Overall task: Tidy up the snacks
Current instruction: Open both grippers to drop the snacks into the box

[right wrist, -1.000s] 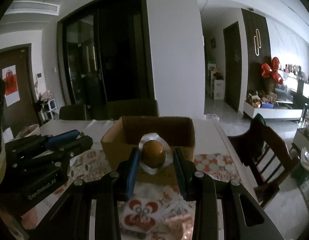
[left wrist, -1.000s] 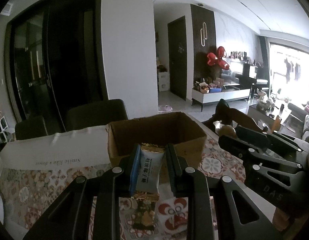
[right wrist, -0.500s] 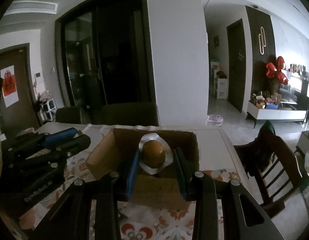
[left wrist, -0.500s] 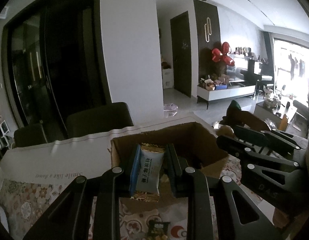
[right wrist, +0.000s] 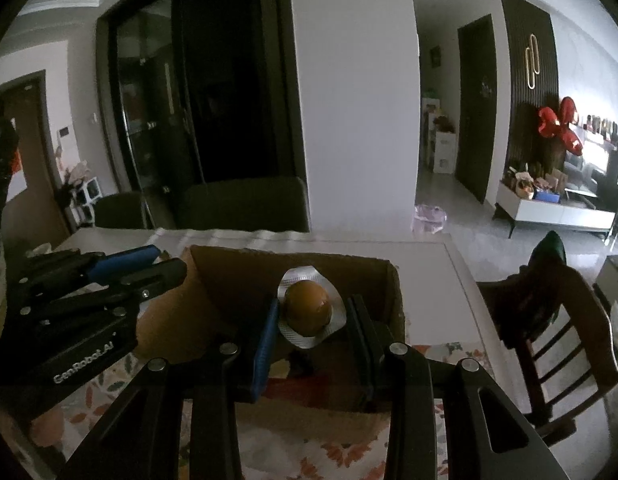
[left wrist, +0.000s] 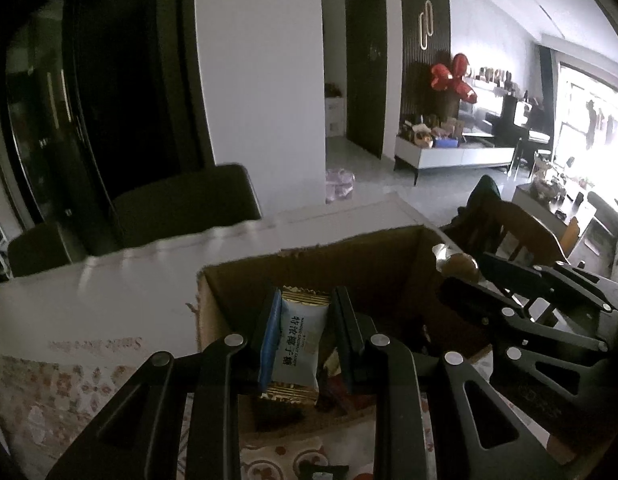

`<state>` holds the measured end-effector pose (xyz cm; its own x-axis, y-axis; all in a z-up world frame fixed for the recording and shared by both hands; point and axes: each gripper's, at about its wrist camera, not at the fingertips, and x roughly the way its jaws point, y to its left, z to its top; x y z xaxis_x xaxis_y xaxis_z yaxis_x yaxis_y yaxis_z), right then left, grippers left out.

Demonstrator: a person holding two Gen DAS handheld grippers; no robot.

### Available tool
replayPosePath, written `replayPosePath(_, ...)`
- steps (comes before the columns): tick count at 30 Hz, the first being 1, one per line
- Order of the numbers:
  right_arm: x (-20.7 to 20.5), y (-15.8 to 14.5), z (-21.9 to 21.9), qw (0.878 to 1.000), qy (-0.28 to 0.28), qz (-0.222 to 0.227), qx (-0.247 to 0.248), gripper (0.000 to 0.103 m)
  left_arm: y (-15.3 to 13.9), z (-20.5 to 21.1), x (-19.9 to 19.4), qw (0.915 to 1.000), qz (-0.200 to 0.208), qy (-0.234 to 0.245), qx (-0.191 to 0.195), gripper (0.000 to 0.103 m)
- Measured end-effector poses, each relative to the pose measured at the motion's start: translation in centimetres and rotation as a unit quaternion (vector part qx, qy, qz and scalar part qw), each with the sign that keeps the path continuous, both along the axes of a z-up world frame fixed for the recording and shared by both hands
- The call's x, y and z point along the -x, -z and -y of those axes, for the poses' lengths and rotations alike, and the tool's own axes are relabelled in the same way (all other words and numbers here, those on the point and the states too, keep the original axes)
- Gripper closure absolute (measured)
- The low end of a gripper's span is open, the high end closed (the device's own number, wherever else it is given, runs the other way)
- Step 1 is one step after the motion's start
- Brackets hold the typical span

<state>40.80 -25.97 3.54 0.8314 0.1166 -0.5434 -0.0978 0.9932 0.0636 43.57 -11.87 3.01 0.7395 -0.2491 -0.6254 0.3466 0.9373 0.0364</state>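
1. left gripper (left wrist: 303, 336): clamped on a pale blue candy packet (left wrist: 299, 344) with gold crimped ends; the packet stands upright between the two pads, printed characters running down its face.
2. position of the candy packet: held above the open top of the cardboard box (left wrist: 373, 276), over its interior near the front wall.
3. right gripper (right wrist: 311, 322): clamped on a brown round snack in a silver foil blister (right wrist: 309, 308); both pads press the foil edges.
4. position of the foil-packed snack: held over the open box (right wrist: 229, 280), toward its right half, clear of the walls.
5. box contents: a few dark wrapped items lie at the bottom, seen in the left wrist view; too dim to identify.
6. the box sits on a table (right wrist: 429, 280) covered with a floral patterned cloth (left wrist: 49, 392); a white strip with cursive lettering lies just left of the box.
7. the two grippers are side by side over the box, not touching.
8. surroundings: dark chairs (left wrist: 181, 204) behind the table, a wooden chair (right wrist: 549, 320) at its right.
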Motion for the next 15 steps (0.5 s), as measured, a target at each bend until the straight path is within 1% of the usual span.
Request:
replayPosePath(3, -0.9, 0.7, 0.2, 1.0, 0.007, -0.01, 0.002, 0.067, 0.9, 0.3, -0.8, 0.9999, -0.007, -0.006, -0.011, 0.076)
replayPosePath(4, -1.1, 0.9, 0.3, 1.0, 0.009, -0.014, 0.0, 0.067, 1.0, 0.3, -0.9, 0.9998, -0.009, -0.009, -0.014, 0.074)
replayPosePath(6, -1.4, 1.3, 0.4, 1.0, 0.012, -0.022, -0.003, 0.067, 1.1, 0.1, -1.0, 0.9997, -0.009, -0.012, -0.016, 0.064)
replayPosePath(7, -1.5, 1.5, 0.5, 1.0, 0.015, -0.025, -0.003, 0.066, 1.1, 0.1, -0.9, 0.9998, -0.006, -0.014, -0.016, 0.055)
replayPosePath(8, -1.5, 1.5, 0.4, 0.999, 0.017, -0.028, -0.003, 0.061, 0.9, 0.0, -0.8, 0.9997, 0.0, -0.018, -0.017, 0.049)
replayPosePath(9, -1.6, 1.6, 0.6, 0.999, 0.02, -0.031, -0.002, 0.058, 0.8, -0.2, -0.7, 0.9995, 0.008, -0.022, -0.019, 0.048)
replayPosePath(10, -1.6, 1.6, 0.7, 0.999, 0.021, -0.032, -0.003, 0.049, 0.6, -0.4, -0.4, 0.9993, 0.016, -0.025, -0.022, 0.048)
replayPosePath(11, -1.5, 1.6, 0.7, 0.999, 0.023, -0.032, -0.004, 0.046, 0.5, -0.5, -0.2, 0.9991, 0.02, -0.027, -0.024, 0.047)
replayPosePath(14, -0.9, 1.4, 0.9, 0.999, 0.032, -0.025, 0.0, 0.046, -0.1, -0.7, 0.9, 0.9985, 0.036, -0.032, -0.025, 0.041)
replayPosePath(15, -0.5, 1.3, 0.9, 0.999, 0.034, -0.022, 0.001, 0.046, -0.4, -0.9, 1.4, 0.9983, 0.042, -0.032, -0.024, 0.041)
